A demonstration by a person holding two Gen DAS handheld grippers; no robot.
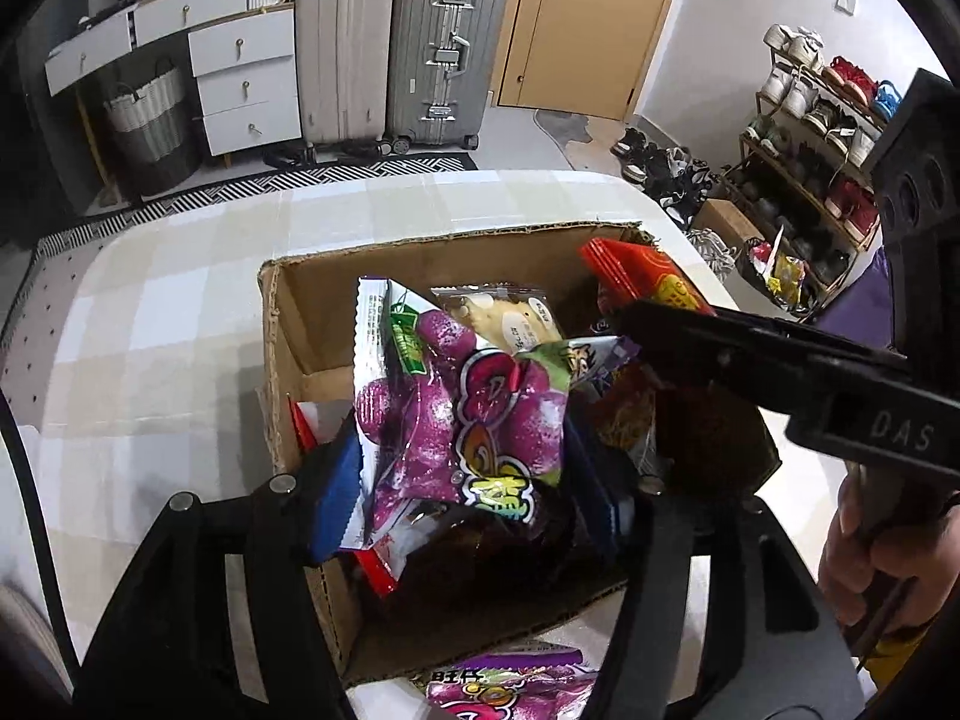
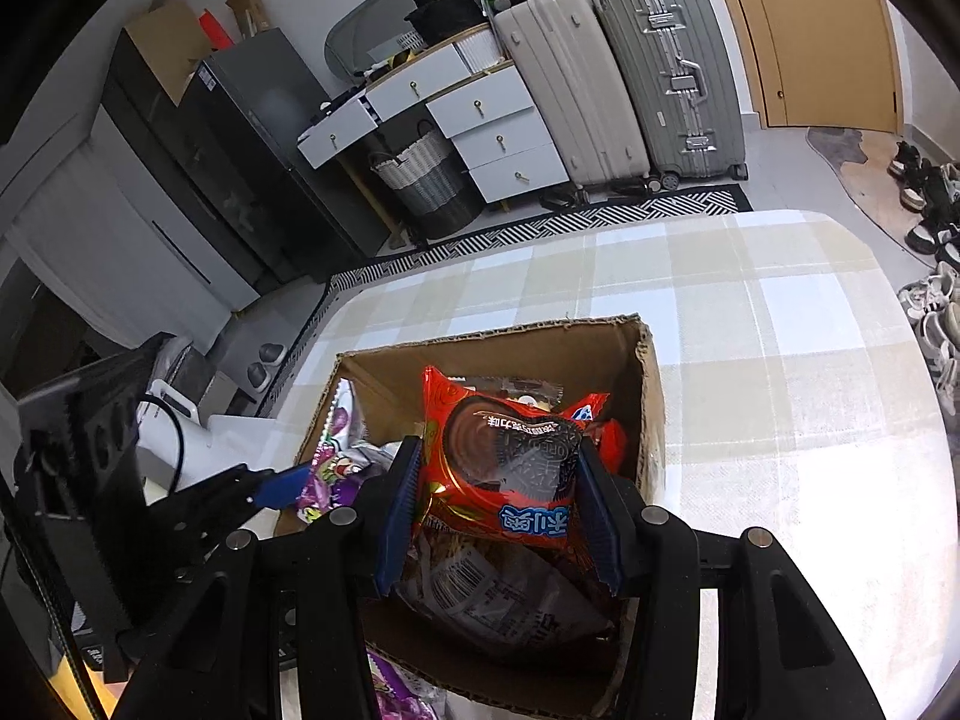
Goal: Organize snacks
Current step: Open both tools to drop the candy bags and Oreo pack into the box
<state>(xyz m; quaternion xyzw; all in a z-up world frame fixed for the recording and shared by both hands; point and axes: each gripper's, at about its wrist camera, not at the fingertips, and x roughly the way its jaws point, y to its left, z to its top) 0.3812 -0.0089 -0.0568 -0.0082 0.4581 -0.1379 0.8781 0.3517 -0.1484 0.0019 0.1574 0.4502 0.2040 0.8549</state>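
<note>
An open cardboard box (image 1: 420,246) of snack packets stands on a checked tablecloth. A purple gummy packet (image 1: 468,408) lies on top of the pile, between the blue pads of my left gripper (image 1: 465,480). The jaws stand apart, and I see no pinch on the packet. My right gripper (image 2: 498,510) is shut on a red Oreo packet (image 2: 498,438) just over the box (image 2: 492,336). In the left wrist view it reaches in from the right (image 1: 624,324), with the red packet (image 1: 648,276) sticking up past it. The left gripper (image 2: 270,486) shows at the box's left side.
A second purple packet (image 1: 510,684) lies on the cloth just in front of the box. A clear biscuit packet (image 1: 510,312) sits deeper in the box. A hand (image 1: 864,564) holds the right gripper. Suitcases (image 1: 396,48), drawers (image 1: 246,84) and a shoe rack (image 1: 810,138) stand beyond the table.
</note>
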